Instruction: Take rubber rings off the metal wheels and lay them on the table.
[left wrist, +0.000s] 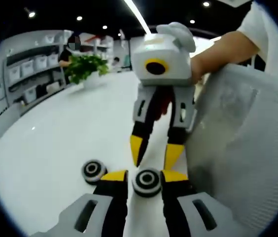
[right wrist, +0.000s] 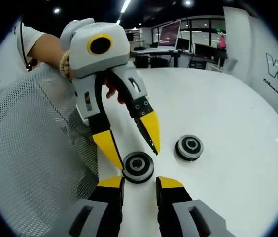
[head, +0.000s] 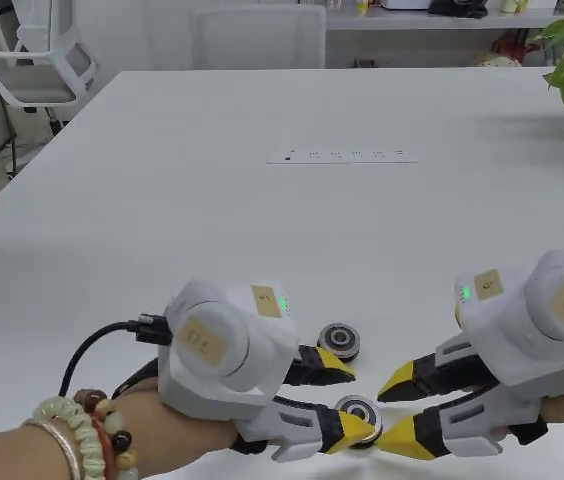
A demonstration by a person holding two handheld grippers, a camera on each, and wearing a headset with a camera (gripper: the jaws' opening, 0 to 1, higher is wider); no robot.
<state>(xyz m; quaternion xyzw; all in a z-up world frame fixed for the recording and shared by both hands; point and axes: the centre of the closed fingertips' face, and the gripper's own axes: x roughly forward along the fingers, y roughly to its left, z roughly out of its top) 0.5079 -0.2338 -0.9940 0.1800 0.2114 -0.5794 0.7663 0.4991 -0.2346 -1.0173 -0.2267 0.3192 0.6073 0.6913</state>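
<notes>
Metal wheel (head: 358, 412) between left gripper (head: 358, 400) jaws | second wheel (head: 340, 340) beside | wall letter W (right wrist: 275, 65)

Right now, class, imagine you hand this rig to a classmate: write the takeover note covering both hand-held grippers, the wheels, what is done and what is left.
Left hand-held gripper: open, jaw tips on either side of the near wheel.
Right hand-held gripper: open, tips just short of that same wheel, facing the left one.
Far wheel: on the table, close to the near wheel but apart from it.
Done: no ring off yet; both wheels wear their black rubber rings.
Left: strip both rings and lay them on the table.
</notes>
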